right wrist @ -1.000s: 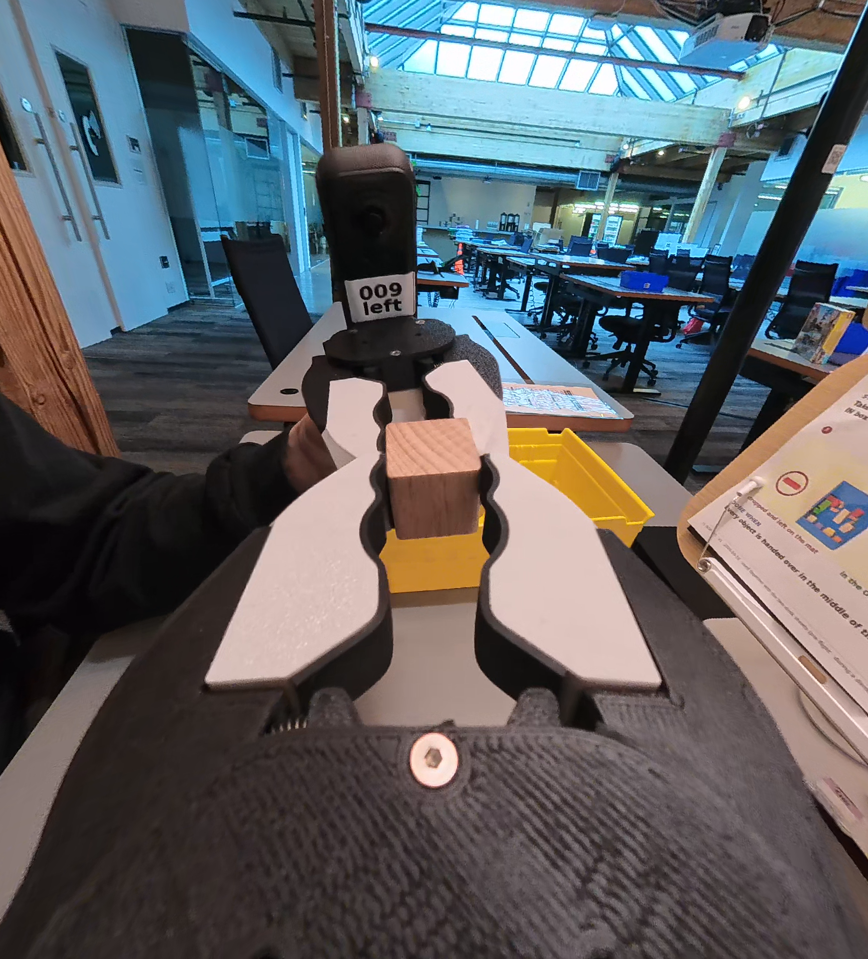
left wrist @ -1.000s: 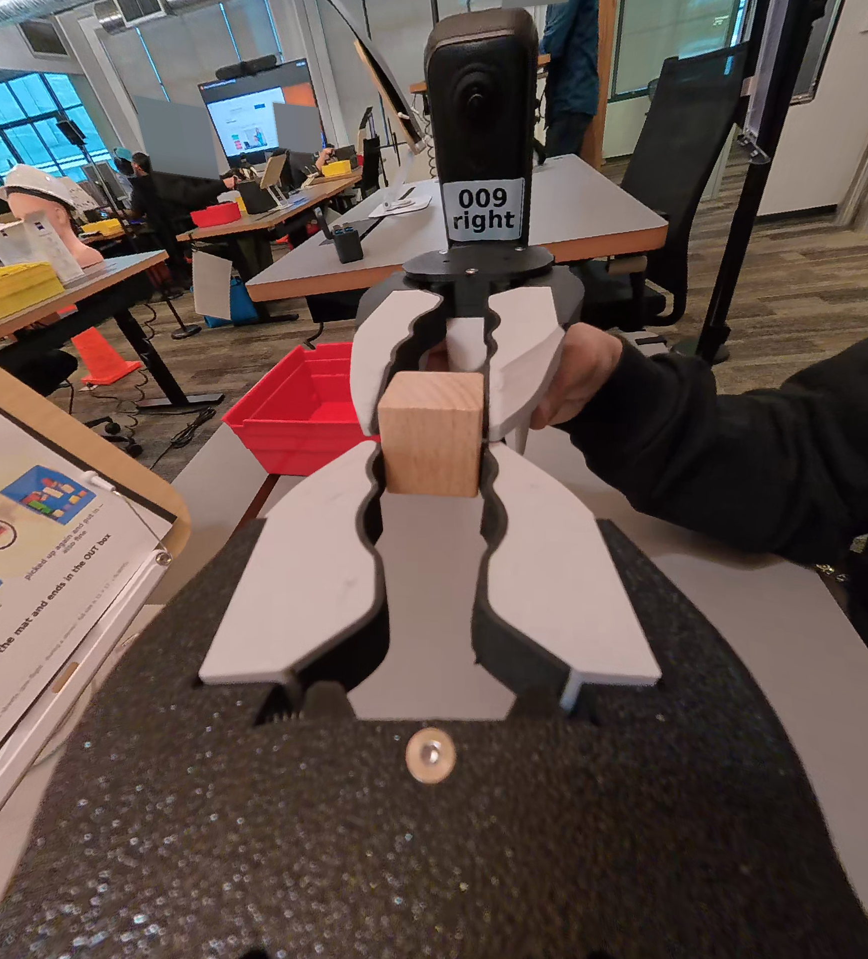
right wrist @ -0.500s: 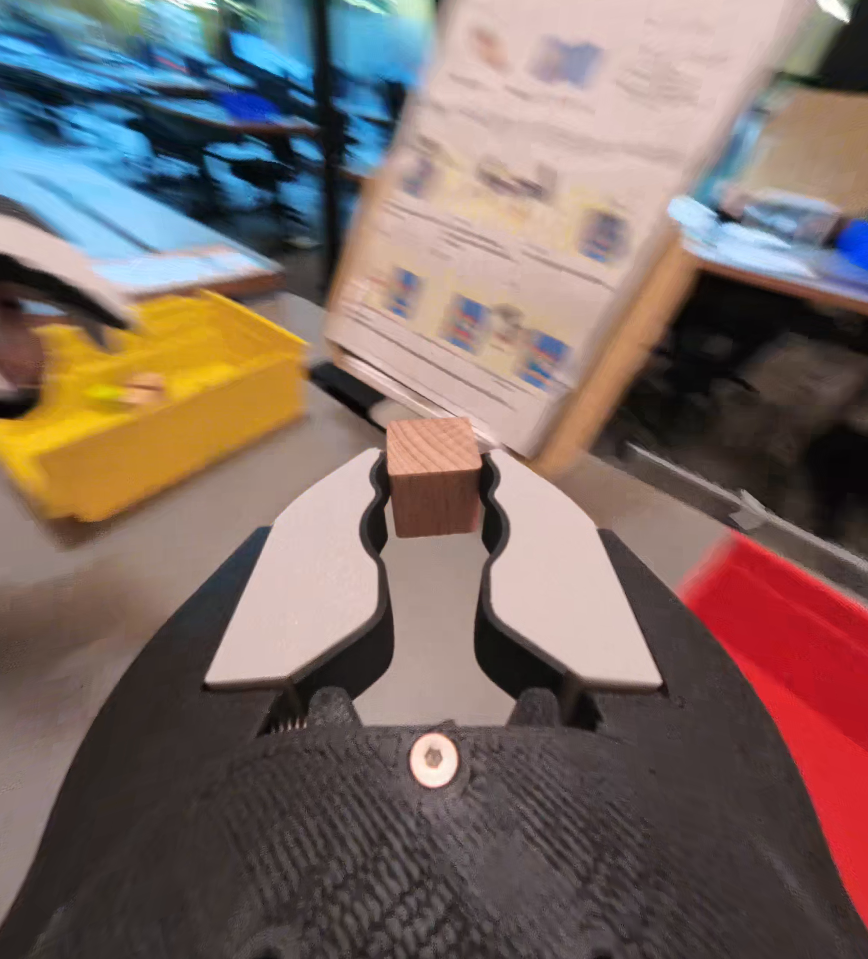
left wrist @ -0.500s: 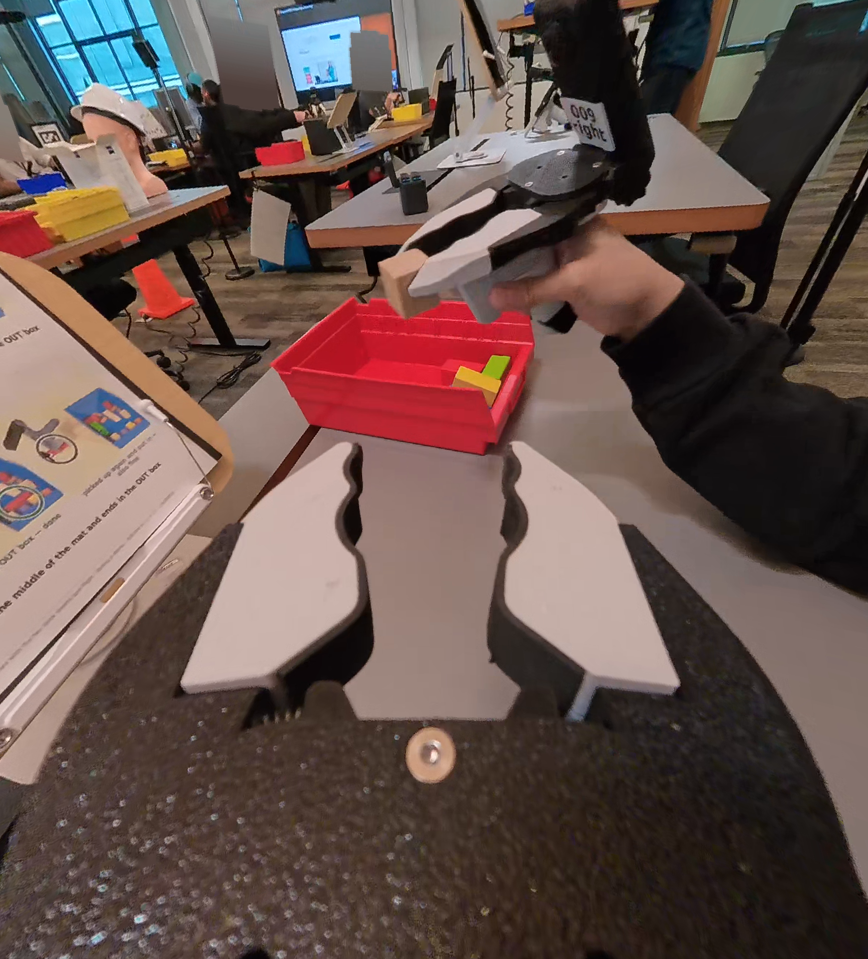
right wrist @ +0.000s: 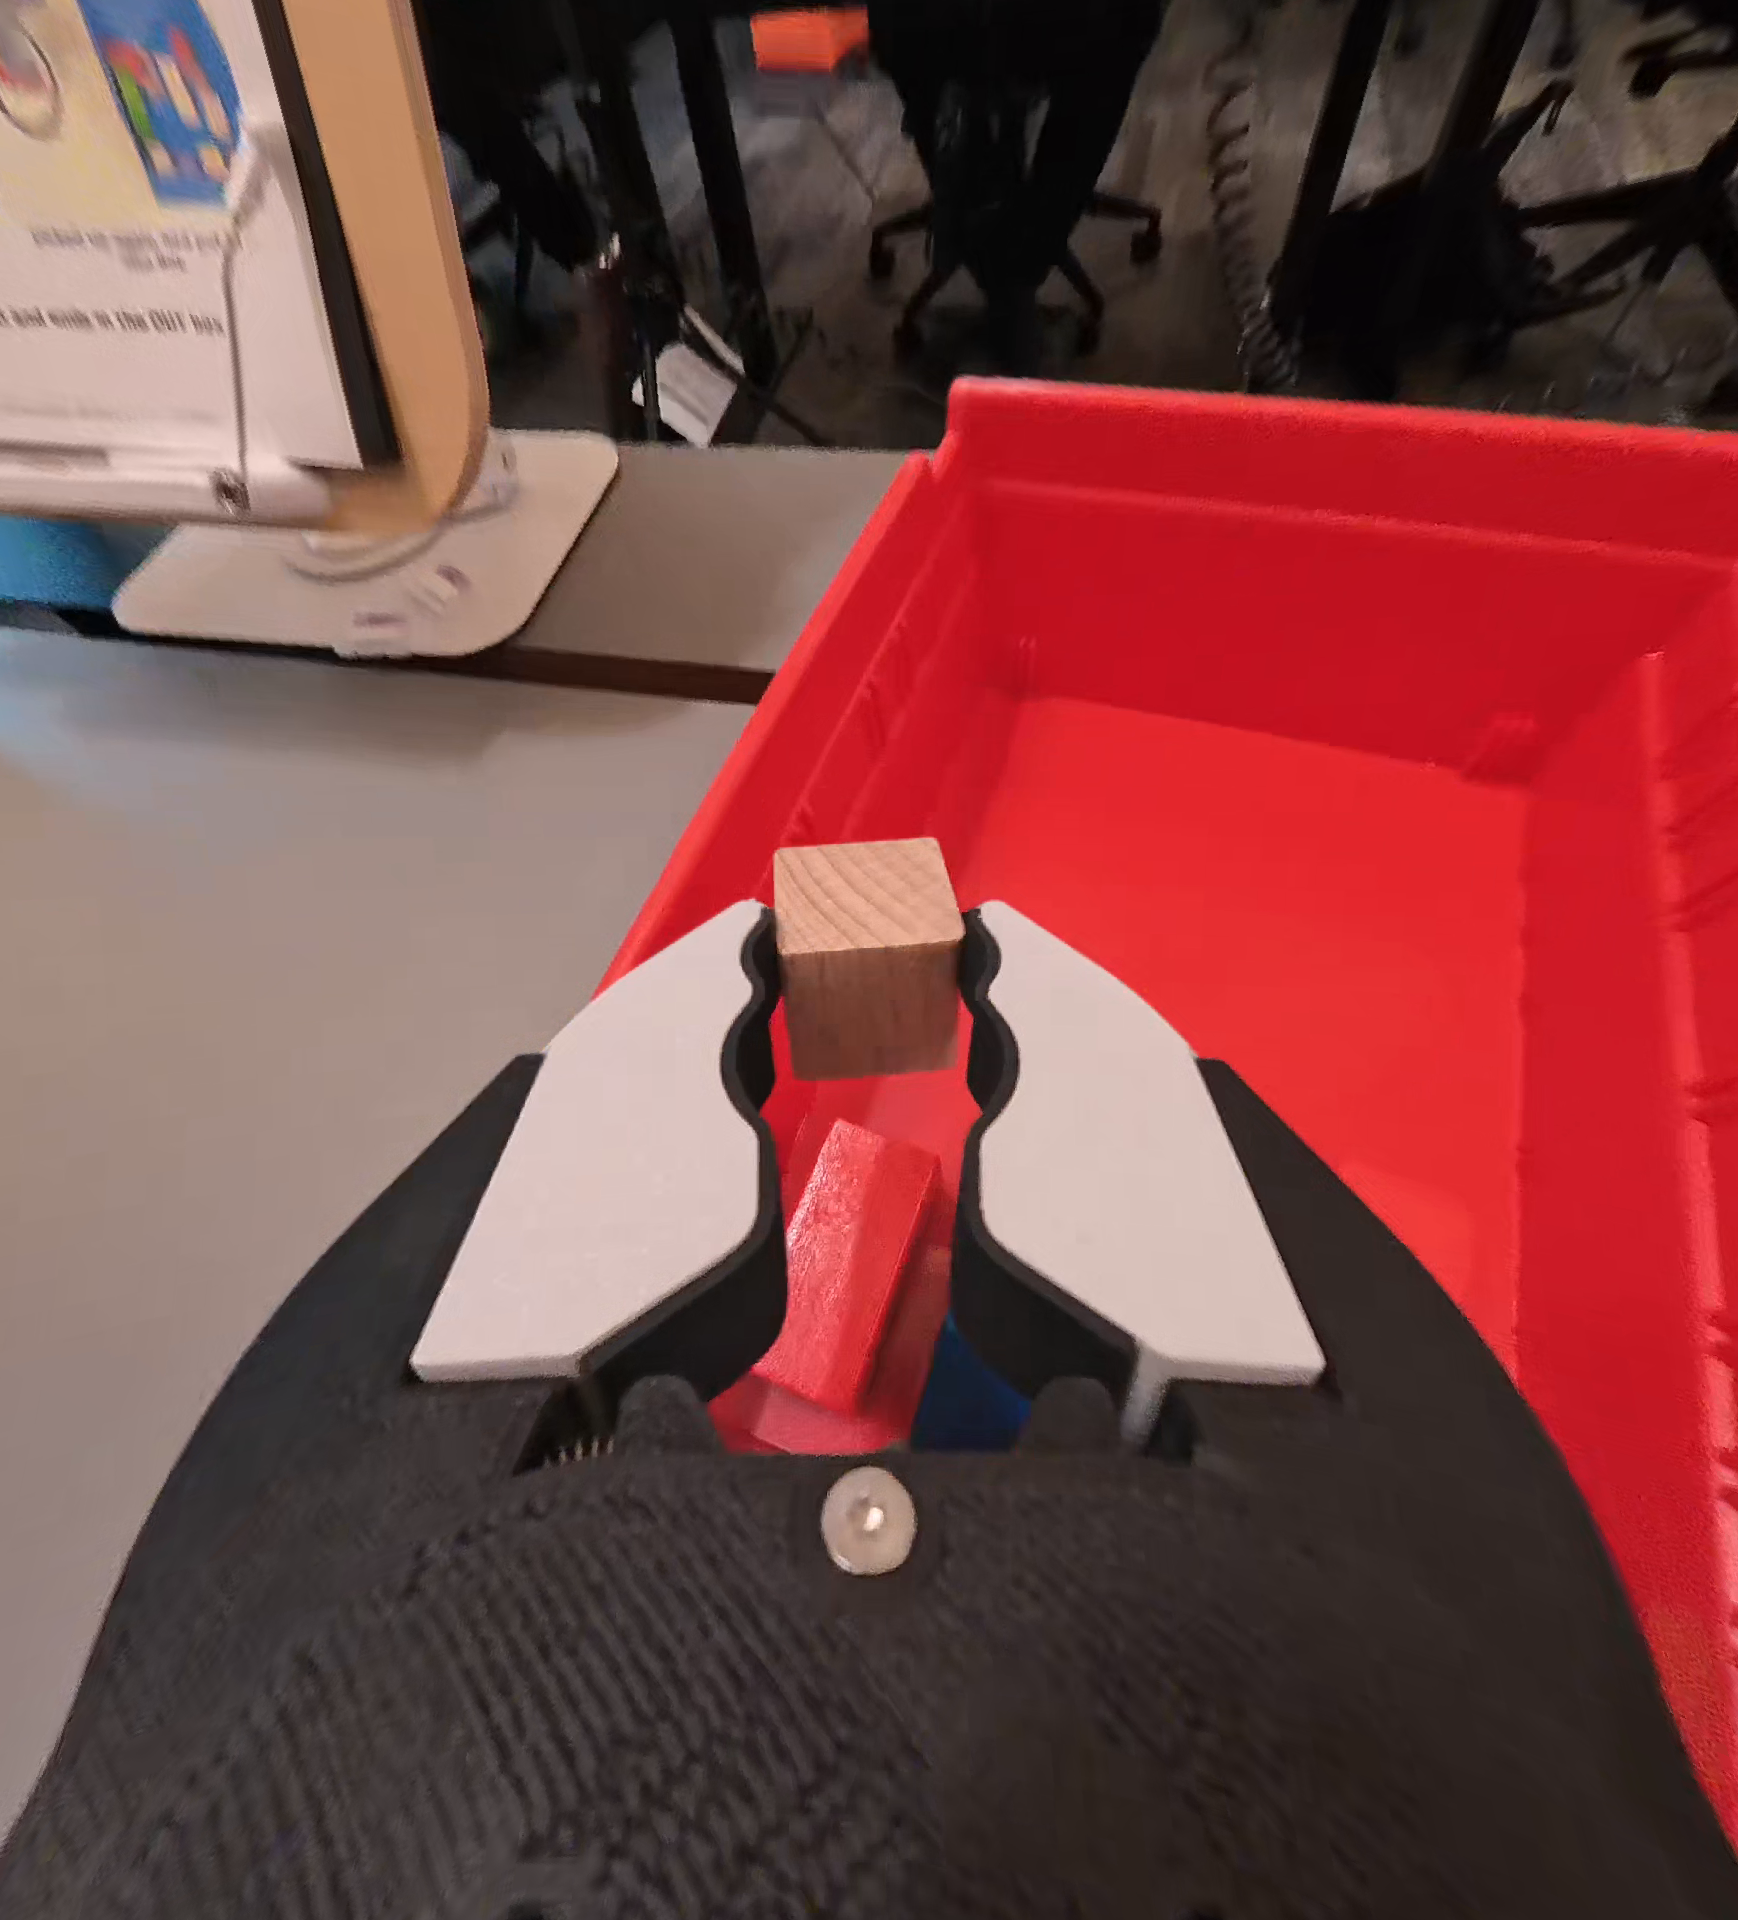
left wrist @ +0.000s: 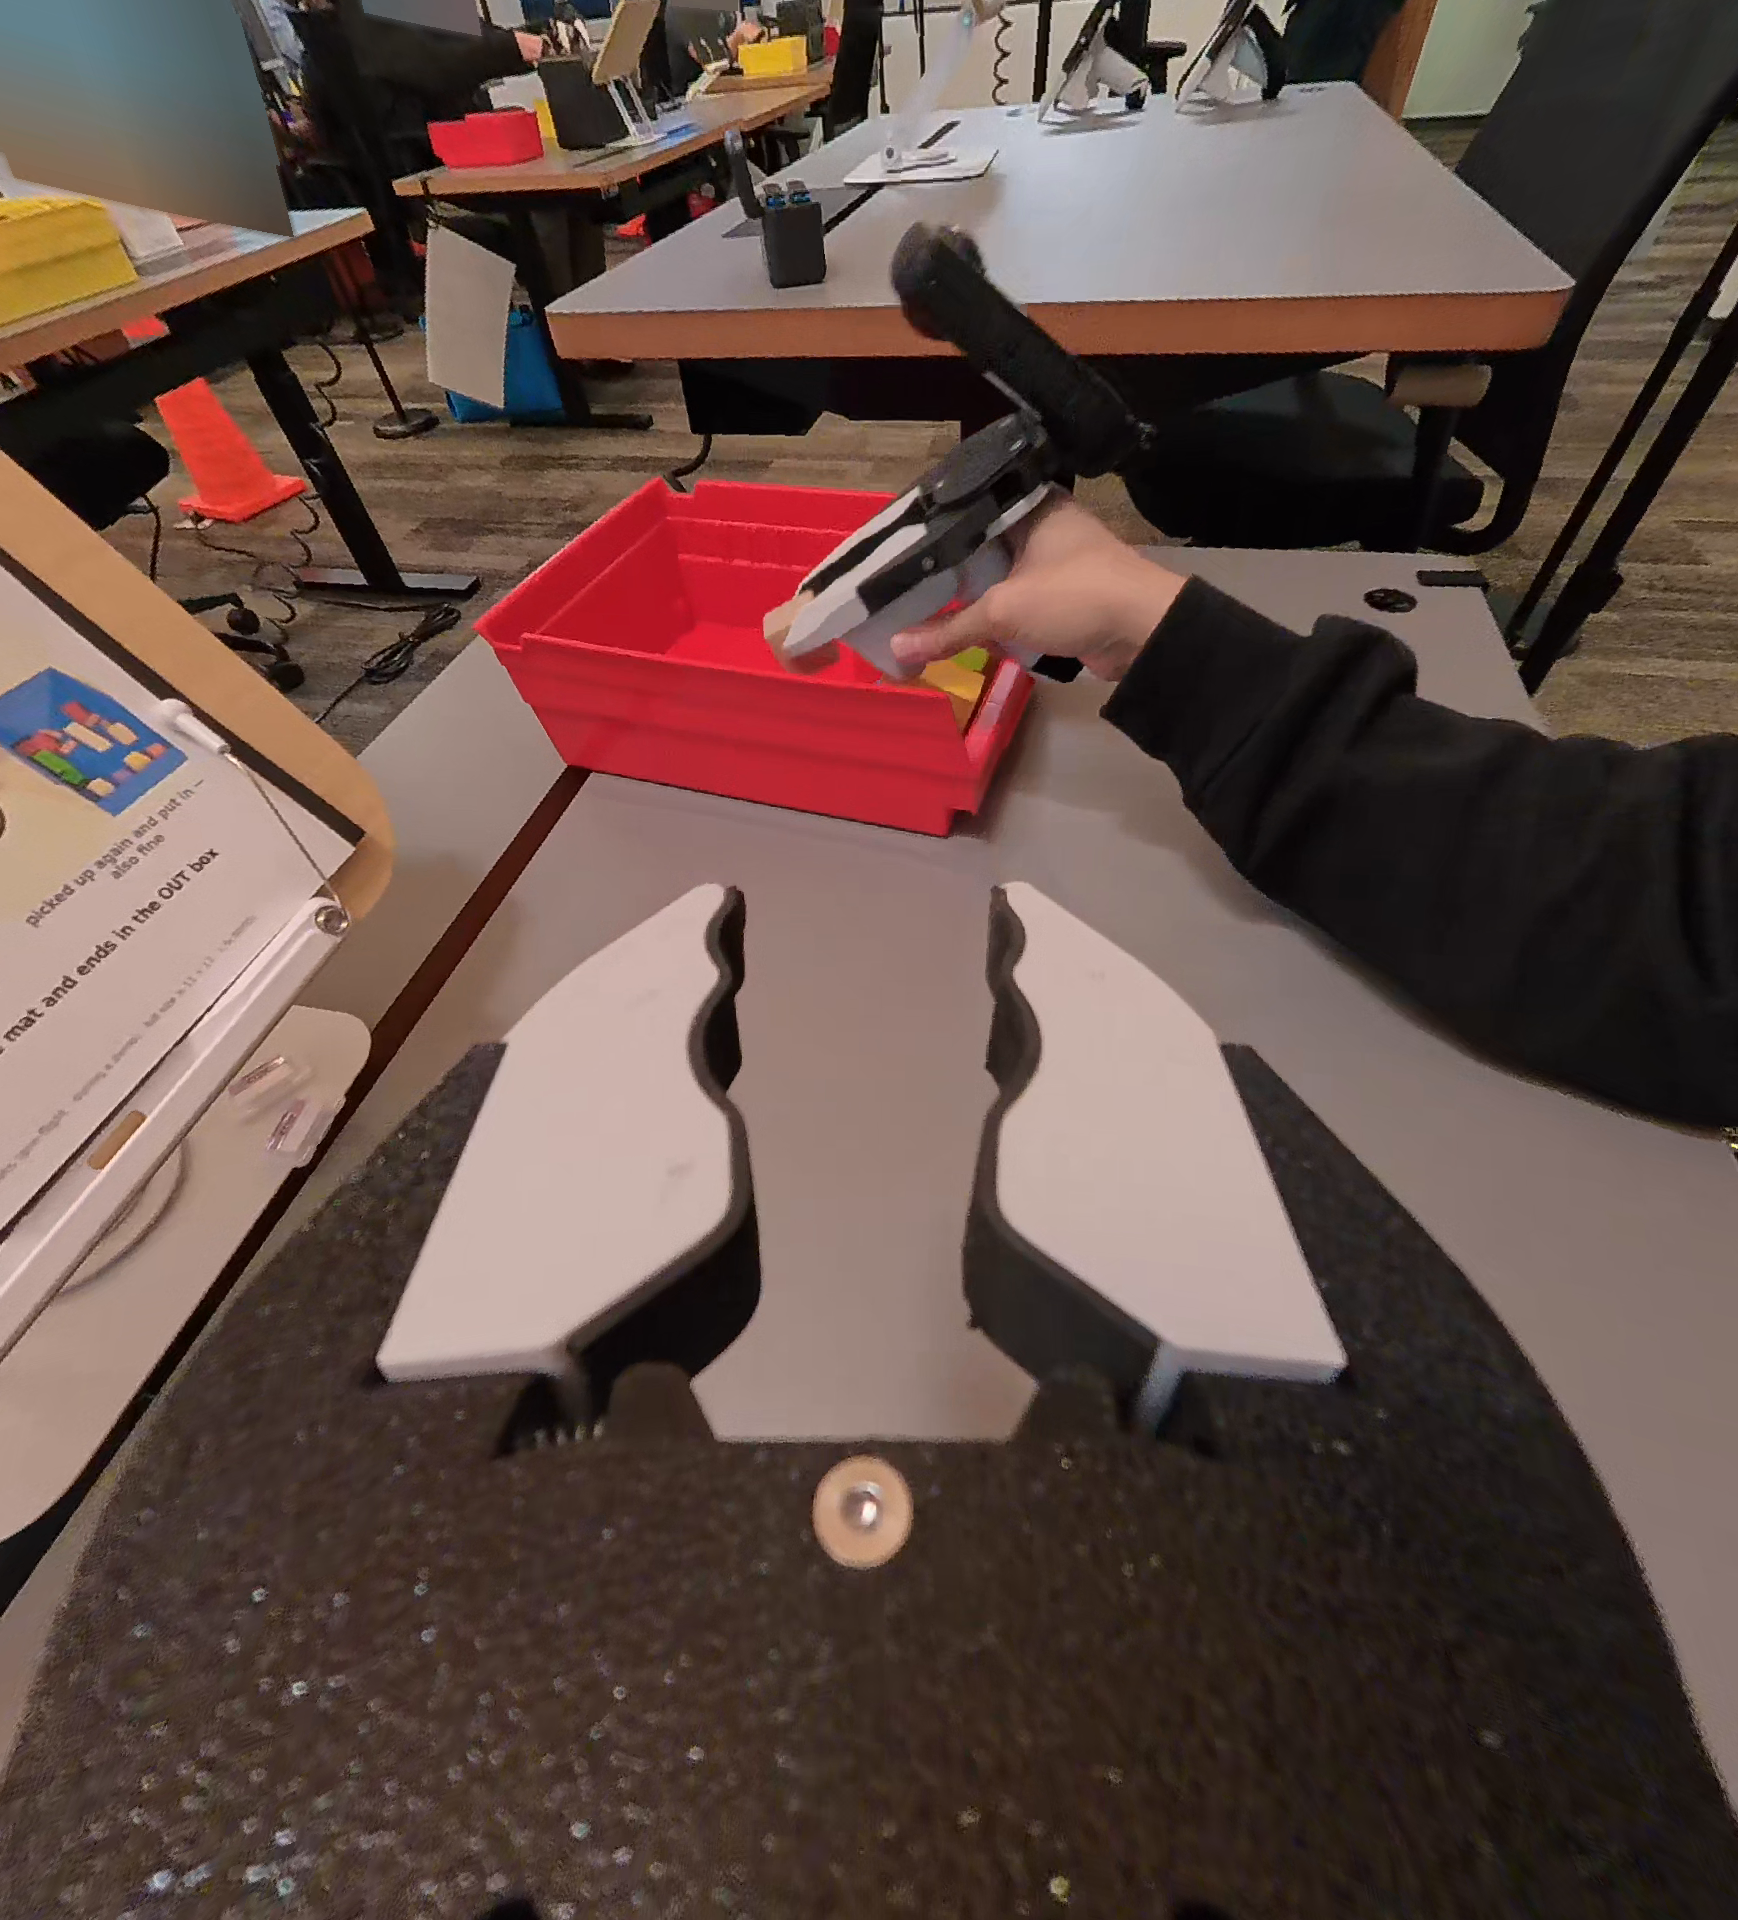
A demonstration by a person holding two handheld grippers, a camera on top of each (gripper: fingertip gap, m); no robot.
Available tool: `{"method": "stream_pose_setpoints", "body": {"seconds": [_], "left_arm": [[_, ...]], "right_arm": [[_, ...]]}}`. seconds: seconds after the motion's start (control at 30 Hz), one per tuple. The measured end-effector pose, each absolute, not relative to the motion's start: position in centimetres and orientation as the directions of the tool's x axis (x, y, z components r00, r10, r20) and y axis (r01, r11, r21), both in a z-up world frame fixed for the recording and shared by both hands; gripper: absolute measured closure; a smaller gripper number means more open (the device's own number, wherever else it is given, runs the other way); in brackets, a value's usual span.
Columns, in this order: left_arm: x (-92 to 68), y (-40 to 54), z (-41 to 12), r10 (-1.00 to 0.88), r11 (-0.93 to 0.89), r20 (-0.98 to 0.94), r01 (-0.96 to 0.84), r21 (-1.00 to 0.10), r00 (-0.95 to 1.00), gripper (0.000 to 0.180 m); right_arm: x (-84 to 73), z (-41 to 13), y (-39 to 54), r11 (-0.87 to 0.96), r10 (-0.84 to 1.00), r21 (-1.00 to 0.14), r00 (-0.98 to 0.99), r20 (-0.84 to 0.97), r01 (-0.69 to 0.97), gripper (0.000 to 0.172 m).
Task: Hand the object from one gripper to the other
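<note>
One wooden cube (right wrist: 863,956) sits pinched in the right gripper (right wrist: 865,925) over the red bin (right wrist: 1364,499). The left gripper (left wrist: 863,914) is spread and bare, so the handover seems done; probably only the drop remains.

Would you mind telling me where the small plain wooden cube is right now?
The wooden cube is pinched between the right gripper fingertips, held over the near-left part of the open red plastic bin, above a red block inside it.
</note>
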State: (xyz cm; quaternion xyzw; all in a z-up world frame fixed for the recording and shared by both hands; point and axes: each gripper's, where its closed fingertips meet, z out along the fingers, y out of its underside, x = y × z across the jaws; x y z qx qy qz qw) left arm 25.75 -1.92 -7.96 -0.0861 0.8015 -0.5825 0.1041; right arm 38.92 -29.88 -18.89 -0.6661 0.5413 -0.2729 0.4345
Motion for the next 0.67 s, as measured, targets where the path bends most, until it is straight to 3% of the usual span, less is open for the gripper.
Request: {"method": "stream_pose_setpoints", "body": {"seconds": [0.17,0.3,0.4,0.67], "left_arm": [[26.0,-1.9,-8.1,-0.265,0.301,-0.057,-0.026,-0.953,-0.963,0.136],[26.3,-1.1,-7.7,-0.294,0.291,-0.063,-0.026,-0.957,-0.954,0.135],[27.0,0.1,-7.0,-0.353,0.261,-0.051,-0.046,-0.964,-0.934,0.133],[29.8,10.8,-7.6,-0.686,0.334,-0.082,-0.213,-0.918,-0.723,0.132]], "right_arm": [[39.4,-22.1,-29.1,-0.135,-0.957,-0.811,0.286,-0.041,-0.569,0.138],[39.6,-20.8,-29.8,-0.097,-0.974,-0.832,0.225,-0.034,-0.546,0.106],[39.1,-18.0,-30.4,-0.071,-0.984,-0.876,0.177,-0.017,-0.478,0.092],[37.0,-10.7,-24.4,0.024,-0.939,-0.981,0.333,-0.088,-0.193,0.089]]}}
